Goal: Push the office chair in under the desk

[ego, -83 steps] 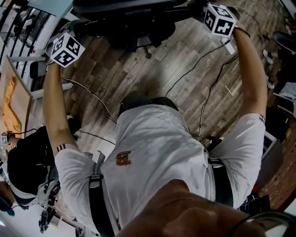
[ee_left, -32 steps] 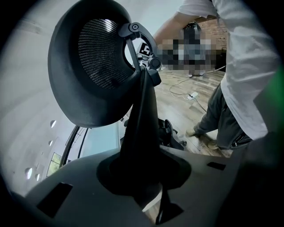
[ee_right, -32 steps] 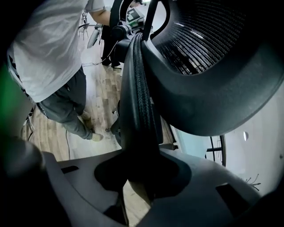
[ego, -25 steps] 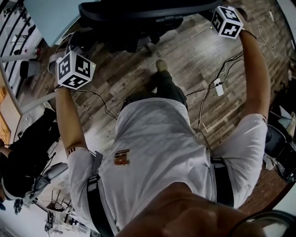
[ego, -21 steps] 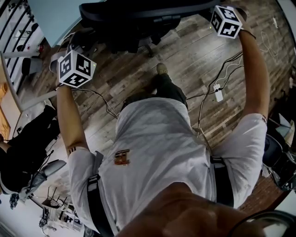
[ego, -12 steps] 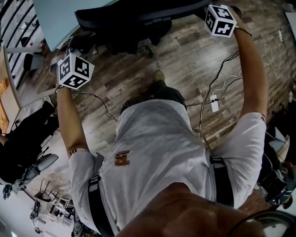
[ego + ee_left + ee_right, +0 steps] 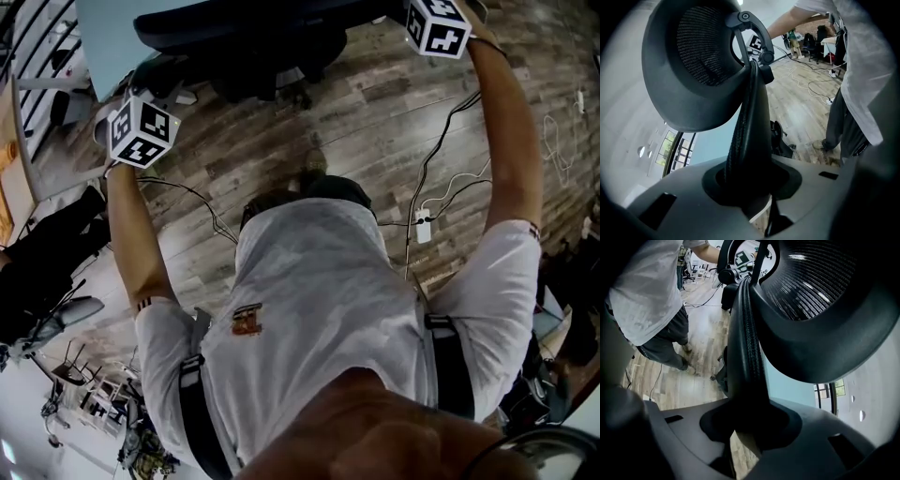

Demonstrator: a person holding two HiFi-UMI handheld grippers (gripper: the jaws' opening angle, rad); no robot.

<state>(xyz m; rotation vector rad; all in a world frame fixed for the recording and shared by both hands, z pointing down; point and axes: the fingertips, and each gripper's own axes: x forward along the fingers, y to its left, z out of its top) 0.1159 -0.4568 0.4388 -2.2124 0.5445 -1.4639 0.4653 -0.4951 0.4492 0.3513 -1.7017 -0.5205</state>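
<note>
The black office chair (image 7: 253,33) stands at the top of the head view, against the pale blue desk (image 7: 105,37). My left gripper (image 7: 141,94) holds the left side of its backrest and my right gripper (image 7: 405,11) the right side. In the left gripper view the backrest's ribbed rim (image 7: 750,131) runs straight down between the jaws of the left gripper (image 7: 750,190), which are shut on it, with the mesh headrest (image 7: 689,70) above. The right gripper view mirrors this: the rim (image 7: 745,352) fills the shut right gripper (image 7: 747,427) under the headrest (image 7: 820,301).
Black cables and a white power strip (image 7: 424,228) lie on the wood floor behind the chair, near the person's shoe (image 7: 309,164). A second dark chair (image 7: 47,262) stands at the left. Small clutter sits at the lower left.
The chair and both grippers have moved forward towards the desk, and the chair has slid further under the desktop. The person has stepped after it, so the power strip has slid down the view.
</note>
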